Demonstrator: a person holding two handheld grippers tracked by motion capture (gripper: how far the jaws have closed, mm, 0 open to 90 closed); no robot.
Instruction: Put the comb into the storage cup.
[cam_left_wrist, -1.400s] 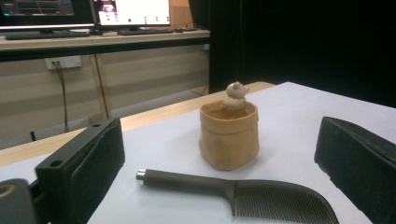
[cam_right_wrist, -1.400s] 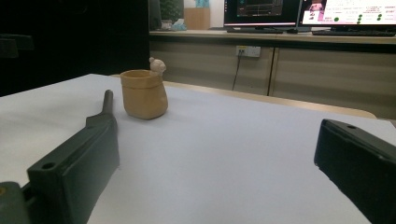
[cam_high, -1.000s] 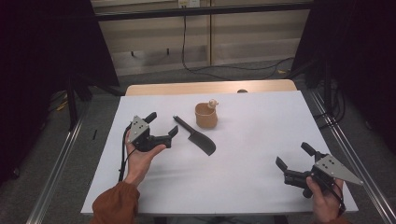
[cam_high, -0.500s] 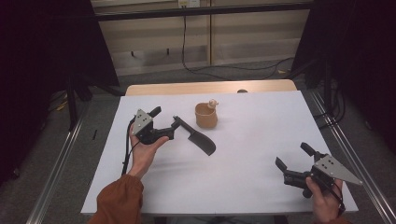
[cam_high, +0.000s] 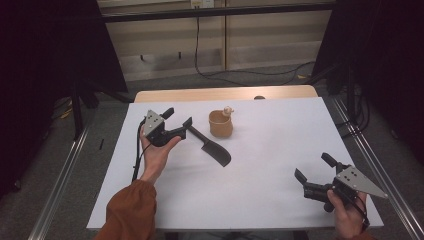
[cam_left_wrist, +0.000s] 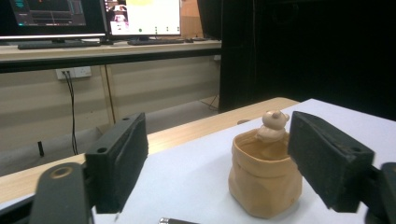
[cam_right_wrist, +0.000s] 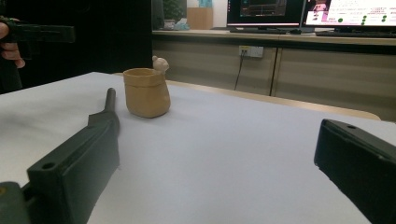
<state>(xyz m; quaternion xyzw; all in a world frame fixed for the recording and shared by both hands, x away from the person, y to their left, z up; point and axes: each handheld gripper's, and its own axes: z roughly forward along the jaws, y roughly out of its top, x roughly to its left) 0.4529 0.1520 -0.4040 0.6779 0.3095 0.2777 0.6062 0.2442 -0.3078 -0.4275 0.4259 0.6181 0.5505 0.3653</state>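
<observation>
The left gripper (cam_high: 176, 118) was held level above the white table (cam_high: 260, 200), its fingers just narrowed yet apart, nothing clasped. Just beside them lay the black flat-bladed cleaver (cam_high: 212, 148), handle toward the fingers. The tan sack-shaped ceramic cup (cam_high: 220, 124) stood near the cleaver. The right gripper (cam_high: 311, 167) rested well apart, fingers spread, empty.

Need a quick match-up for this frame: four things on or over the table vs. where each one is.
Things:
1. tan pot
2. black knife
3. left gripper
4. right gripper

Places:
A. near right corner of the white table
B. lying flat, mid table
C. over the knife's handle end
D. upright, behind the knife

Pairs: 1-D, 2-B, 3-C, 4-A
</observation>
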